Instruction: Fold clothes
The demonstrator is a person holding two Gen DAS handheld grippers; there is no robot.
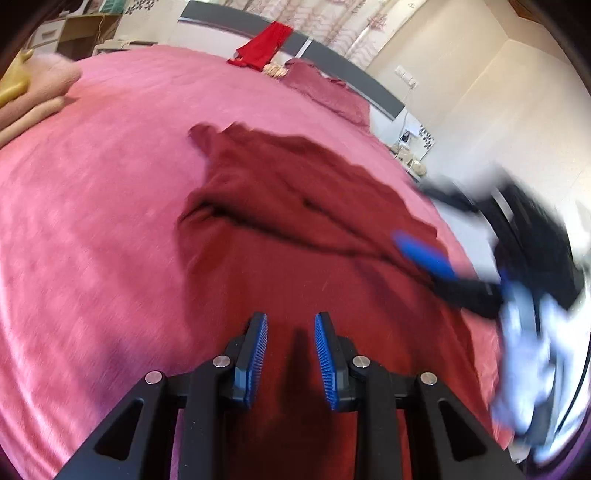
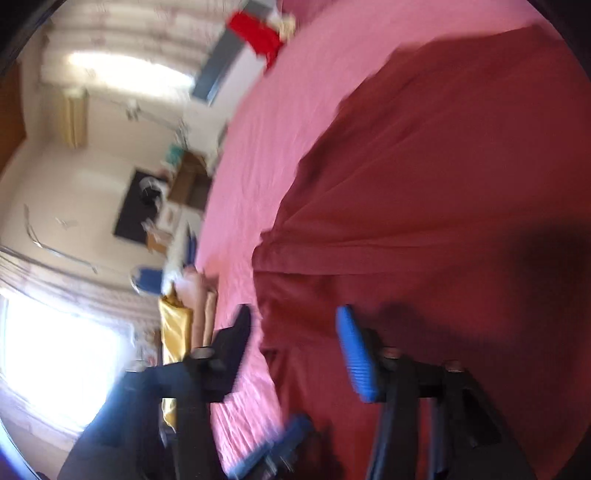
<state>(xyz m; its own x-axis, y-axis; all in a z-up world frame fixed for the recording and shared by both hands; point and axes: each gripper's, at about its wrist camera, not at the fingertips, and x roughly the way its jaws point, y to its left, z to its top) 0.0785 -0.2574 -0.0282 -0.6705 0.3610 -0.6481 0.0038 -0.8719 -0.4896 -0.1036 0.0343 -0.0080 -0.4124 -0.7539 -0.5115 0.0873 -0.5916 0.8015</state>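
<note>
Left wrist view: left gripper [image 1: 290, 326] part-open, empty, above dark red crumpled cloth garment [image 1: 295, 206]; right gripper [image 2: 295, 317] spread, gripping nothing.

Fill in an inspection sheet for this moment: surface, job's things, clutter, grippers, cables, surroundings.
Surface: bed under a pink cover.
Job's things: dark red garment spread out, creased; bright red garment by the headboard; folded pale clothes at the bed's far left edge.
Clutter: small pale item beside the bright red garment, too small to tell.
Grippers: left gripper over the dark red garment, jaws apart, nothing between; right gripper open, blurred, nothing between.
Cables: cord hanging from a wall socket.
Surroundings: curtains, bright window, furniture by the wall.
</note>
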